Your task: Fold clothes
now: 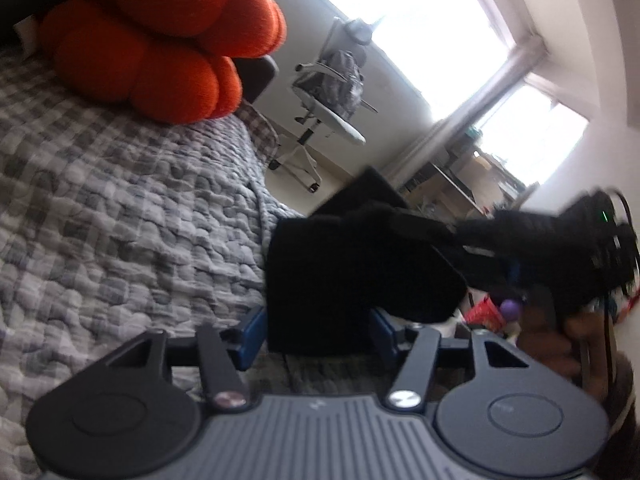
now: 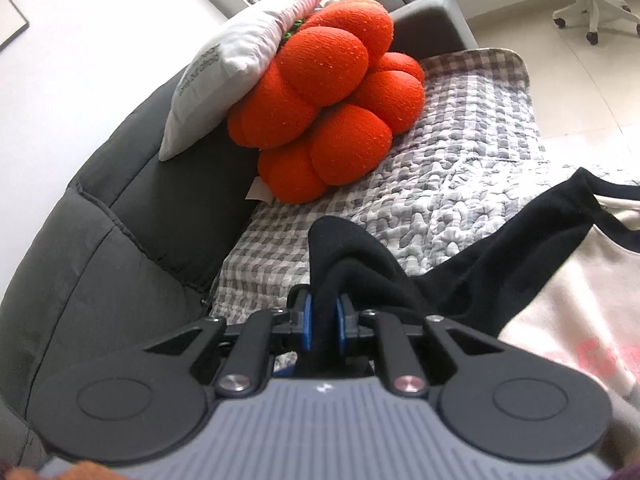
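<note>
A cream garment with black sleeves and a pink print lies on the quilted check blanket. In the right wrist view my right gripper is shut on a bunched black sleeve, which rises between its blue pads. In the left wrist view a black fold of cloth fills the wide gap between the blue pads of my left gripper, which stands open. The right gripper shows blurred at the right of that view, with the black cloth stretched towards it. A hand holds it below.
An orange pumpkin cushion and a white pillow lean on the dark grey sofa back. A white office chair stands on the floor by a bright window. Cluttered shelves stand beyond the sofa edge.
</note>
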Motion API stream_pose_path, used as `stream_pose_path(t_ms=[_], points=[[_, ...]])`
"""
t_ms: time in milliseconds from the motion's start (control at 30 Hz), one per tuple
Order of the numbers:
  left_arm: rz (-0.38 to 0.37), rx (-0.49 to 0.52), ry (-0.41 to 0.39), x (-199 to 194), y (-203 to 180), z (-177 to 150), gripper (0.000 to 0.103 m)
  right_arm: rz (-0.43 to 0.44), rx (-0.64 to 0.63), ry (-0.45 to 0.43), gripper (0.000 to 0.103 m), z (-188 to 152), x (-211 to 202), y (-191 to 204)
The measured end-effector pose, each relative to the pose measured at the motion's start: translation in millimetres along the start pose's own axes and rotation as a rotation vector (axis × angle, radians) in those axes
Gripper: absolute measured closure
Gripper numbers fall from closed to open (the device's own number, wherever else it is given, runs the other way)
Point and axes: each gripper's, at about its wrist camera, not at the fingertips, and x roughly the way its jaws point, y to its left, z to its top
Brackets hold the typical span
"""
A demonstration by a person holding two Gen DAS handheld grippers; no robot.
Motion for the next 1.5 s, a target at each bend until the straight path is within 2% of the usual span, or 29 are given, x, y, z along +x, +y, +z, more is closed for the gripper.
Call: stream_pose_path(t_ms=[167, 433, 533, 700, 1067, 1167, 1267, 1500], points=[[0.007, 0.051, -0.019, 8, -6, -3, 0.046, -0.006, 0.04, 0.014, 0.088, 8, 14, -6], [0.116, 0.079, -0.051, 24, -7, -6, 0.048, 0.001, 0.077, 0.027, 0.088, 13, 26, -10], [0.152, 0.044, -0.059, 28, 0, -5, 0.061, 0.007, 0.081, 0.033, 0.088, 13, 27, -10], [0.191, -0.026, -0.084, 27, 11, -3, 0.098, 0.018, 0.098, 0.044, 0.088, 15, 30, -12], [0.377, -0.094, -0.303, -25, 10, 11, 0.099, 0.032, 0.078, 0.078, 0.079, 16, 36, -2], [0.441, -0.106, -0.356, -43, 10, 13, 0.099, 0.032, 0.066, 0.076, 0.059, 16, 37, -1], [0.503, -0.112, -0.394, -57, 8, 15, 0.099, 0.023, 0.049, 0.074, 0.059, 15, 37, 1], [0.661, -0.108, -0.356, -62, 12, 17, 0.099, -0.015, -0.01, 0.105, 0.059, 5, 44, 3]])
